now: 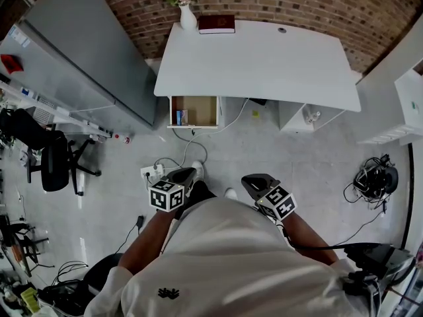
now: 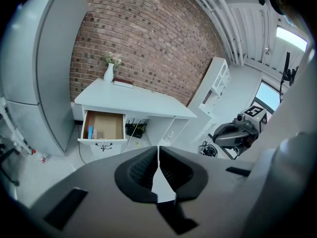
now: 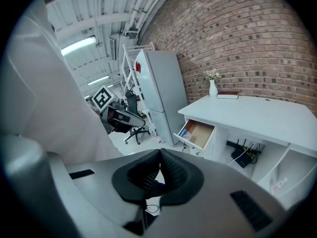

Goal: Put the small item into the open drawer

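The open wooden drawer hangs out under the left end of the white desk; small blue and orange items lie at its left side. Both grippers are held close to the person's body, well back from the desk. My left gripper is shut with nothing between its jaws, which meet at the tips. My right gripper is likewise shut and empty. The drawer shows in the left gripper view, and the drawer lies ahead in the right gripper view.
A vase of flowers and a dark red book sit at the desk's back edge. A tall grey cabinet stands left of the desk, an office chair further left. Cables and a power strip lie on the floor.
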The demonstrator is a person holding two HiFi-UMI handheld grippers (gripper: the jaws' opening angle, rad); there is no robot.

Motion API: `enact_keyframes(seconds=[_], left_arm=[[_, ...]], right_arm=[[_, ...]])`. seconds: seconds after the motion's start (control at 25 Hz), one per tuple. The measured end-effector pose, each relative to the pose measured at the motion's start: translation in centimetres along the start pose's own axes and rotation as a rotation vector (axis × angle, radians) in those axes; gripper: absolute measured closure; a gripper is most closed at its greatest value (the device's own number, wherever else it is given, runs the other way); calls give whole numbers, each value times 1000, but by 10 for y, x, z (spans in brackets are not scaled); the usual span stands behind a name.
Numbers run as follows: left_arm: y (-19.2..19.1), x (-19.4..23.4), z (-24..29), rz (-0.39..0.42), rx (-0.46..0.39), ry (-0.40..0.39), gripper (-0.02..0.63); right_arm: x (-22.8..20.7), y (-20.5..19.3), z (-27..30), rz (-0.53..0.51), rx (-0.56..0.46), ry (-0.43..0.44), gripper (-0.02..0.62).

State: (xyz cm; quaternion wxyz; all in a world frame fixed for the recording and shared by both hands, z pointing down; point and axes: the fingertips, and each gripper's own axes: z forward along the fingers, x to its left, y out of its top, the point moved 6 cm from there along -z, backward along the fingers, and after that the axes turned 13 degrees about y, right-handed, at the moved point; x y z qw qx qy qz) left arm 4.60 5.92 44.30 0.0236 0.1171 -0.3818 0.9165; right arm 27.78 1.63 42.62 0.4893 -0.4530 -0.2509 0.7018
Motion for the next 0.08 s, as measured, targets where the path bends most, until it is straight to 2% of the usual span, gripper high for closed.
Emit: enact_keyframes(seconds=[0.08], left_arm=[[1,0,2,2,2,1,575]], right_arm=[[-2,1,-1,-1,-2,-3,566]])
